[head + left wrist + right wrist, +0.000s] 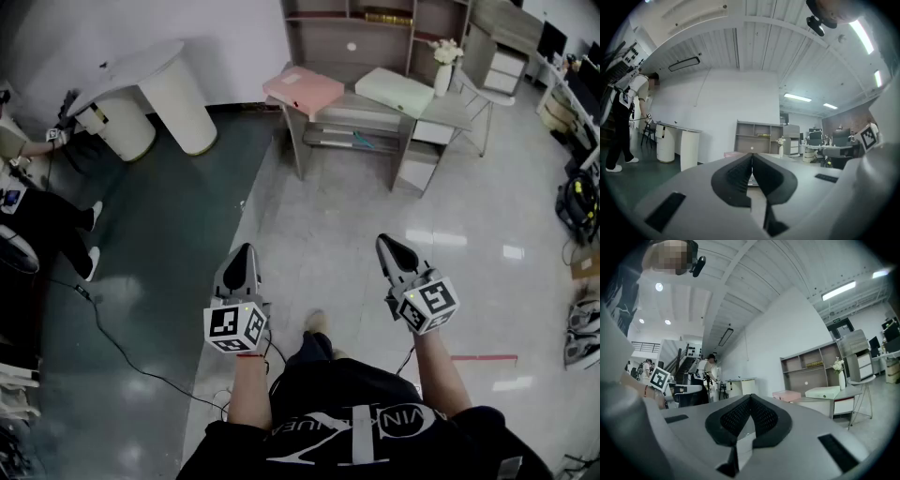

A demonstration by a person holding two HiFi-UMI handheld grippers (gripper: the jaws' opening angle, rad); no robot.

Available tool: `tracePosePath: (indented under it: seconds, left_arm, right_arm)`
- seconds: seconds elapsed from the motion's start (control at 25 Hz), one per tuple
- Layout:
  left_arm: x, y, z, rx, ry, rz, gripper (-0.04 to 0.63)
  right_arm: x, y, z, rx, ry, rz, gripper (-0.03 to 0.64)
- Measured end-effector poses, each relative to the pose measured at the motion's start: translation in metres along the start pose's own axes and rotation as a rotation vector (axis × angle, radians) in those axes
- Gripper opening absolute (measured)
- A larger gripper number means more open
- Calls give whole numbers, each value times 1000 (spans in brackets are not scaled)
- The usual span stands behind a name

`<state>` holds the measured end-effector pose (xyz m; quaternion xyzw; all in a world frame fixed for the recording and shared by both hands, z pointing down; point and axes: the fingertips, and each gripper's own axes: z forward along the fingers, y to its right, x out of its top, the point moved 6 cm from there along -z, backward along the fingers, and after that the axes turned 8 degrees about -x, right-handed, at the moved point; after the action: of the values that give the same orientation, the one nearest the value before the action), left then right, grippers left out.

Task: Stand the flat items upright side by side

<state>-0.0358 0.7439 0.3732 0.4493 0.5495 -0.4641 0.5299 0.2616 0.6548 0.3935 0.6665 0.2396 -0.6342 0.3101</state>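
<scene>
Holding the left gripper (244, 255) and the right gripper (389, 246) level, you have both clenched tight with nothing between the jaws. At twelve o'clock, well apart from them, the pink file box (302, 89) and green file box (407, 91) lie flat on the desk (450, 114). A vase (443, 75) stands at the green one's three o'clock. Glossy floor (356, 216) lies between you and the desk.

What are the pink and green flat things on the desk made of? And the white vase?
Pink binder and green binder: probably plastic or coated card, matte, judging by their stiff, flat, evenly coloured faces. White vase: likely glazed ceramic, but too small to be sure.
</scene>
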Motion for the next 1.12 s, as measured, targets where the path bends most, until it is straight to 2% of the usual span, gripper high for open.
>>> tracePosePath:
  seconds: [0.64, 0.8, 0.88, 0.96, 1.04, 1.12]
  left_arm:
    - [4, -8, -2, 14, 2, -2, 5]
    - [5, -10, -5, 25, 21, -2, 11]
    - [7, -11, -6, 28, 33, -16, 68]
    - [6, -10, -7, 35, 35, -27, 169]
    - [3, -11, -7, 41, 30, -32, 200]
    - [0, -15, -5, 45, 26, -42, 202]
  right_arm:
    - [0, -4, 8, 12, 3, 2, 9]
    - [-2, -4, 7, -8, 3, 13, 16]
    - [-1, -3, 7, -16, 2, 19, 59]
    - [-2, 0, 7, -21, -1, 30, 133]
    - [-6, 2, 6, -28, -7, 44, 169]
    - [-10, 4, 7, -34, -17, 55, 192]
